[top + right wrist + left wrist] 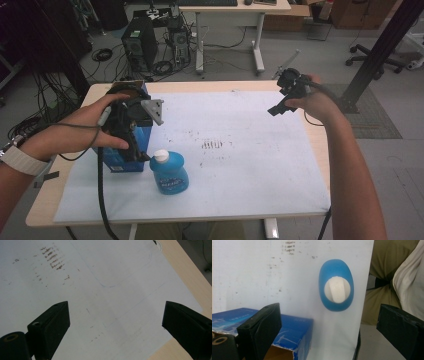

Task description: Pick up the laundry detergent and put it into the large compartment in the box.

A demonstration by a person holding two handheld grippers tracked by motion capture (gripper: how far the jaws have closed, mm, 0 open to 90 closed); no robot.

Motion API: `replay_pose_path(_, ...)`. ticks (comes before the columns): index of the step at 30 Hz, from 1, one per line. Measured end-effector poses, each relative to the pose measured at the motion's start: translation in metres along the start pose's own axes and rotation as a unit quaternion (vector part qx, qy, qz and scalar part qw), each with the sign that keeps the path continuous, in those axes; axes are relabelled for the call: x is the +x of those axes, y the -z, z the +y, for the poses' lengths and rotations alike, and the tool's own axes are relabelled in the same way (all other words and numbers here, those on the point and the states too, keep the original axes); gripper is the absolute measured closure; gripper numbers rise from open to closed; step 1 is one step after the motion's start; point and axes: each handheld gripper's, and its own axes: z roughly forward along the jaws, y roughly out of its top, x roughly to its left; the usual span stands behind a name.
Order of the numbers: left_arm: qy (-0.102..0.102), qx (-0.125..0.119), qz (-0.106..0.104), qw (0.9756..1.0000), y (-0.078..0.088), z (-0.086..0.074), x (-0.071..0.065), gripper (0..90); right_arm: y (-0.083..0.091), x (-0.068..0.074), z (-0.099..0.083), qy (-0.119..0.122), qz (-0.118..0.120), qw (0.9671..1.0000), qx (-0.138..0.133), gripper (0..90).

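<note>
Two grippers: both stand with jaws spread wide and nothing between them.
Step in hand: you look to be lining up your left gripper point(329, 322) over the blue bottle point(169, 172), ahead of a grasp; no contact yet.
Blue bottle: it stands upright on the white mat point(250, 165), just beside the blue box point(131, 150) on the side toward the mat's middle, with its white cap point(161, 155) on.
Left gripper: in the high view the left gripper point(134, 131) hangs above the blue box, beside the bottle and higher than its cap.
Right gripper: your right gripper point(289, 92) is held well apart from the bottle, over the far corner of the mat, idle.
Next move: I judge you need to bring the left jaws down either side of the bottle, keeping the near jaw clear of the box edge, then close.
Left gripper view: it looks straight down on the bottle's oval shoulder and cap, between and beyond the jaws, and shows the box's torn open edge point(284, 350).
High view: it shows the bottle's label and its closeness to the box.
Right gripper view: bare mat with brown smudges point(53, 257) and the wooden table edge point(185, 267).
</note>
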Motion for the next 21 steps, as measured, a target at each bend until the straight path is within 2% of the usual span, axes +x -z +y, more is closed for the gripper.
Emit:
replay_pose_path(6,-0.002,0.008,-0.002,1.0,-0.005,0.006,0.0,6.2,0.0,0.0,0.0,0.001,0.0,1.0,-0.002,7.7)
replay_pose_path(21,0.02,0.024,-0.002,0.9995,-0.022,0.015,-0.003,6.3,-0.001,0.0,0.001,0.001,-0.001,1.0,-0.002,7.7)
